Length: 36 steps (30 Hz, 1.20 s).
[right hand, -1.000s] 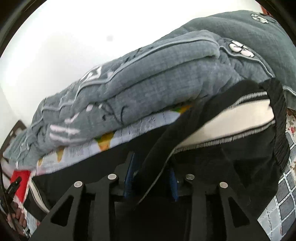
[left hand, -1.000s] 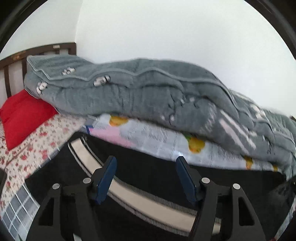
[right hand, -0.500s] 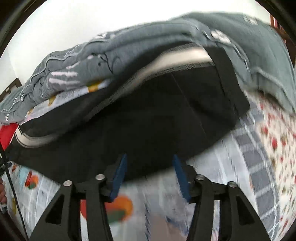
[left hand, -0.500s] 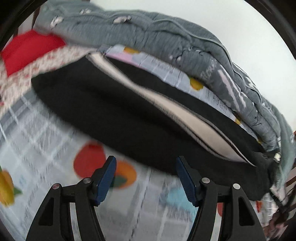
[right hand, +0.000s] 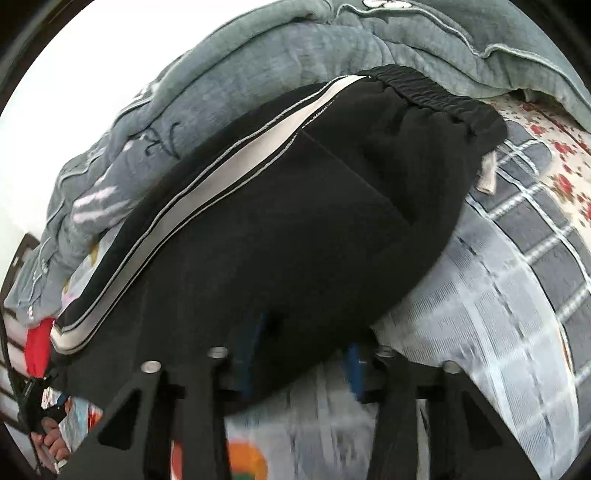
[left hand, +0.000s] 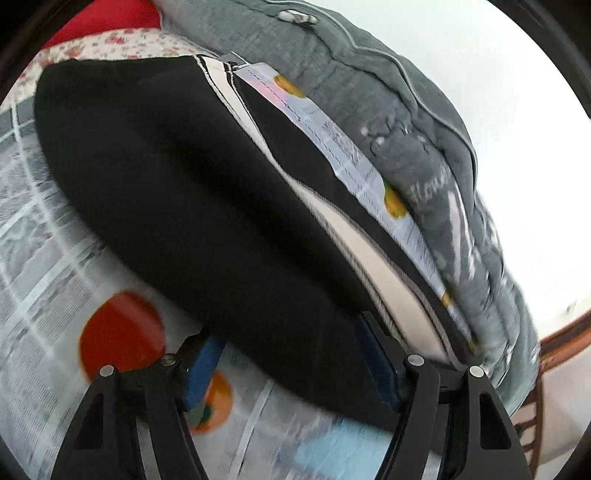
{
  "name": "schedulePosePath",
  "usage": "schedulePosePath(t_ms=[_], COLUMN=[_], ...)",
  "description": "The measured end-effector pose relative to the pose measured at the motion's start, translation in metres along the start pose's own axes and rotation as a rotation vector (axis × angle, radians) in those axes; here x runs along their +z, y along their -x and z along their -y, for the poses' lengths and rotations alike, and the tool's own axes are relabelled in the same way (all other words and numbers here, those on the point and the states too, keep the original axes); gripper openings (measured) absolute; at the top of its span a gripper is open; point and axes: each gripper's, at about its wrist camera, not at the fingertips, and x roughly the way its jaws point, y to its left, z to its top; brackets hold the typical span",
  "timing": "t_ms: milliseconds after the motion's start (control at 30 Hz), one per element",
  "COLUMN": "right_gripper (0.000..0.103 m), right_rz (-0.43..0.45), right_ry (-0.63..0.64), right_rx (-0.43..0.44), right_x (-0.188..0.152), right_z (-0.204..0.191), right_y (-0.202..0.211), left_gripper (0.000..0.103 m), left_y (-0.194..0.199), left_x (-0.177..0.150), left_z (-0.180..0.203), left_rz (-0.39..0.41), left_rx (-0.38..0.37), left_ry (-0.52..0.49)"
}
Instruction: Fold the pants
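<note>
While both handheld grippers reach in at its near edge, a pair of black pants with a cream side stripe lies folded lengthwise on a bed, spread over a gray checked sheet printed with red and orange fruit. Seen from the left wrist, the left gripper stands with its blue-padded jaws wide apart, the dark hem of the fabric lying between them and nothing pinched. Seen from the right wrist, the right gripper is likewise spread, its left pad partly hidden behind the cloth's edge (that part of the picture is blurred), and no grip on the garment is visible. The elastic waistband sits at the far right end of the pants, touching a rumpled gray quilt heaped along the far side of the bed. A red pillow rests on a floral sheet beyond the trouser legs.
</note>
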Motion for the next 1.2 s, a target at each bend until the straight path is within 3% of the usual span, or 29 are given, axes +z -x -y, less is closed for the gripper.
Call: schedulePosePath(t_ms=[133, 167, 200, 233, 300, 433, 800, 1200], right_gripper=[0.034, 0.031, 0.017, 0.012, 0.009, 0.006, 0.005, 0.005], right_rz=[-0.002, 0.000, 0.002, 0.009, 0.060, 0.154, 0.181, 0.184], right_ry=[-0.060, -0.078, -0.087, -0.084, -0.064, 0.005, 0.029, 0.061], right_rx=[0.057, 0.063, 0.053, 0.046, 0.048, -0.002, -0.023, -0.044], right_x=[0.015, 0.018, 0.020, 0.020, 0.019, 0.008, -0.041, -0.110], right_z=[0.001, 0.002, 0.001, 0.002, -0.002, -0.011, 0.019, 0.063], right_y=[-0.016, -0.018, -0.018, -0.016, -0.006, 0.024, 0.094, 0.171], left_gripper=[0.065, 0.054, 0.033, 0.026, 0.017, 0.013, 0.011, 0.010], left_y=[-0.013, -0.014, -0.015, -0.017, -0.012, 0.003, 0.077, 0.128], left_x=[0.011, 0.012, 0.013, 0.013, 0.011, 0.002, -0.058, -0.127], left_z=[0.005, 0.006, 0.008, 0.008, 0.005, 0.003, 0.006, -0.032], left_rz=[0.008, 0.009, 0.012, 0.003, -0.006, 0.017, 0.023, 0.006], left_rx=[0.003, 0.020, 0.075, 0.107, 0.087, 0.079, 0.069, 0.004], left_ry=[0.016, 0.009, 0.001, -0.007, -0.016, -0.049, -0.196, -0.168])
